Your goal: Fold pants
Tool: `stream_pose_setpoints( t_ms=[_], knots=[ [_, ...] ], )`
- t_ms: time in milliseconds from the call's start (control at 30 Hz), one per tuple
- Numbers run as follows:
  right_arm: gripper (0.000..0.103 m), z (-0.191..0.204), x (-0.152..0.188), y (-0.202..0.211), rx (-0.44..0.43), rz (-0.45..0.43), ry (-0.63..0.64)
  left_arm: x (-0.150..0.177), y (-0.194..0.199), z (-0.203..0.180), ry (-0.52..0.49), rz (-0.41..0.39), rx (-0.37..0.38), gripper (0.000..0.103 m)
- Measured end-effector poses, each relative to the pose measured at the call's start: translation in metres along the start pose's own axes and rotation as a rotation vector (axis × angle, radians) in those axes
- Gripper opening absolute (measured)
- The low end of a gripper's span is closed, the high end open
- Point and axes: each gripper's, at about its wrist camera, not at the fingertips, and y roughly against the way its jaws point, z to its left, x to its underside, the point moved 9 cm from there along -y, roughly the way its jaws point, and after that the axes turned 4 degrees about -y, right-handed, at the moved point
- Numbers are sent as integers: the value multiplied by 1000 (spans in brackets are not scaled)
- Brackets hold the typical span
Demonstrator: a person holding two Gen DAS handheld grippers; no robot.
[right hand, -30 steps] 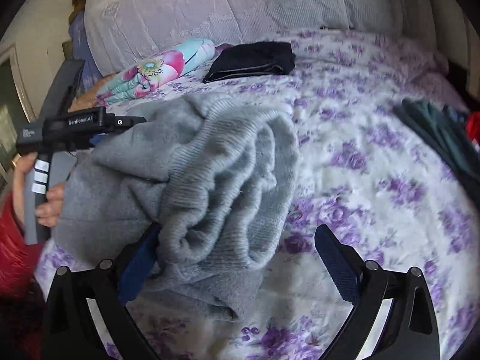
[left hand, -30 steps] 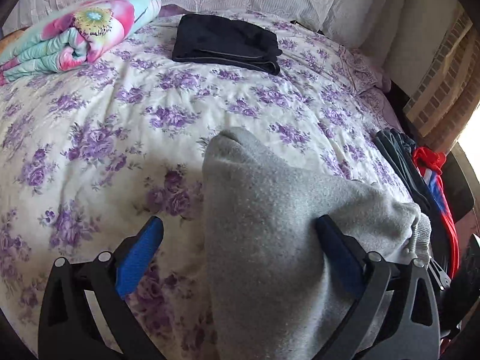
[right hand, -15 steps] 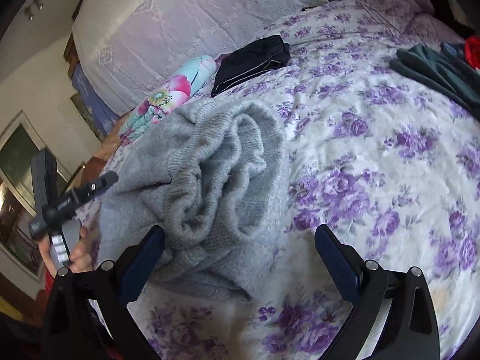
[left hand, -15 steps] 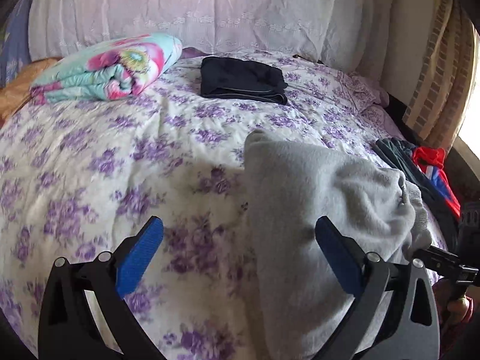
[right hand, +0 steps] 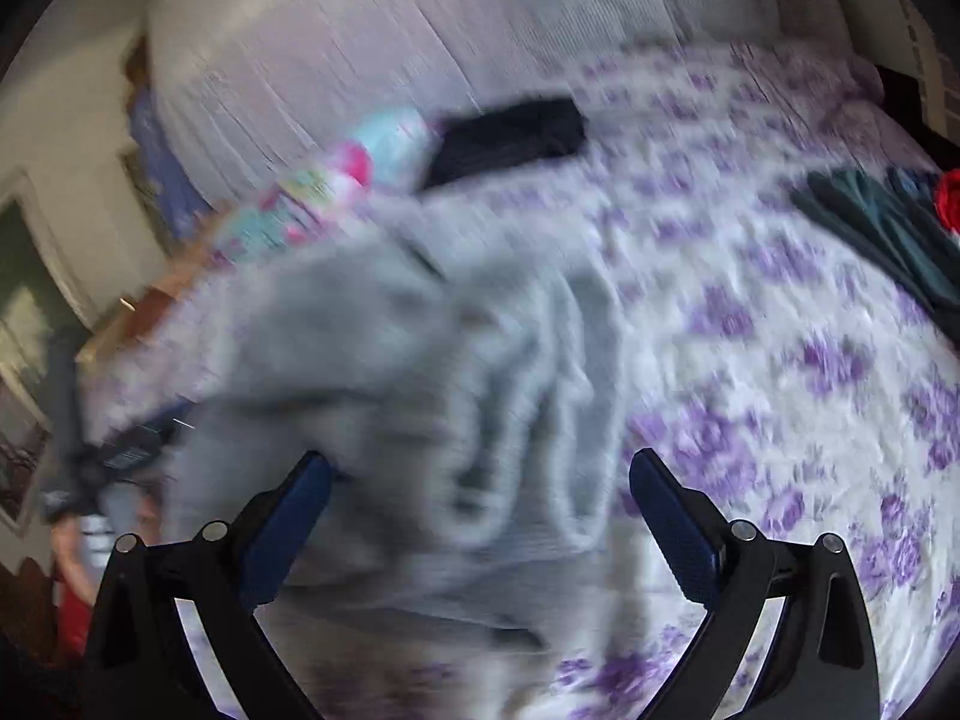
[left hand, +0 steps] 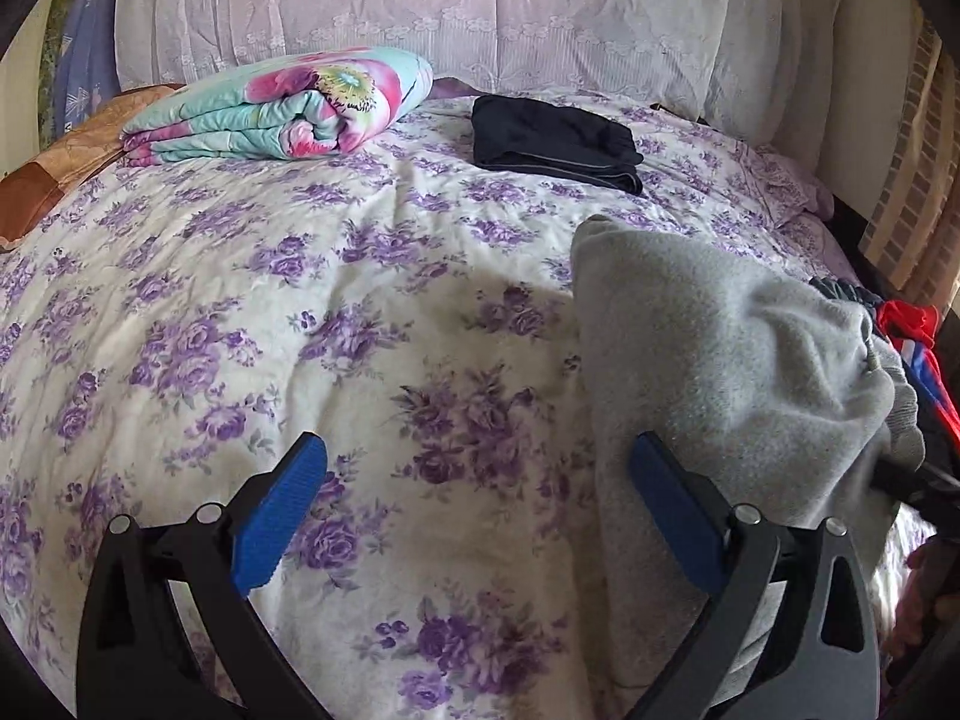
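Grey fleece pants (left hand: 720, 360) lie bunched on the flowered bedspread (left hand: 300, 312) at the right of the left wrist view. My left gripper (left hand: 474, 498) is open; the cloth lies against the outer side of its right finger, and bare bedspread shows between the pads. In the blurred right wrist view the same grey pants (right hand: 432, 396) fill the lower left, draped over and between the pads of my open right gripper (right hand: 474, 504). Whether either gripper touches the cloth firmly is unclear.
A folded black garment (left hand: 552, 141) and a rolled floral quilt (left hand: 288, 108) lie near the pillows (left hand: 450, 6). Dark green and red clothes (right hand: 888, 228) are piled at the bed's right edge. The other handle and hand show at left (right hand: 102, 468).
The left gripper has shifted left, so the grey pants now lie outside its right finger. The right view has swung and blurred; the pants have spread lower between its fingers.
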Motion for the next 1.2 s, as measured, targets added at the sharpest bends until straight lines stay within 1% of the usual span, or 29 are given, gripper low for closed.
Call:
stream_pose_setpoints(
  t_ms=[33,67,100,200,333,467,533,767,867,1000,1100,1200],
  knots=[
    [100,-5,1,-3,-58,13,-57,1,-1,1,2,3,0,99],
    [100,-9,2,-4,-95,26,-95,2,-1,2,7,6,0,99],
    [100,-10,1,-1,-108,28,-101,3,-1,3,14,8,2,99],
    [100,-3,1,8,-71,7,-65,3,1,4,15,7,-1,99],
    [100,-3,3,24,-78,-31,-42,3,11,-2,-14,-10,-7,98],
    [100,-9,5,33,-123,-42,-73,5,20,-5,-32,-20,-9,98],
    [100,-14,6,38,-126,-52,-92,6,24,-7,-32,-22,-3,98],
    [100,-37,1,62,-172,-114,-188,9,39,-23,-62,-36,18,98],
    [100,-44,-1,68,-186,-128,-218,9,45,-32,-78,-37,35,98],
    [100,-40,1,65,-210,-113,-223,12,47,-40,-88,-27,66,98],
    [100,-34,4,58,-213,-92,-209,17,44,-50,-76,10,138,98],
    [100,-29,5,55,-213,-81,-202,22,41,-58,-81,33,166,98]
  ],
)
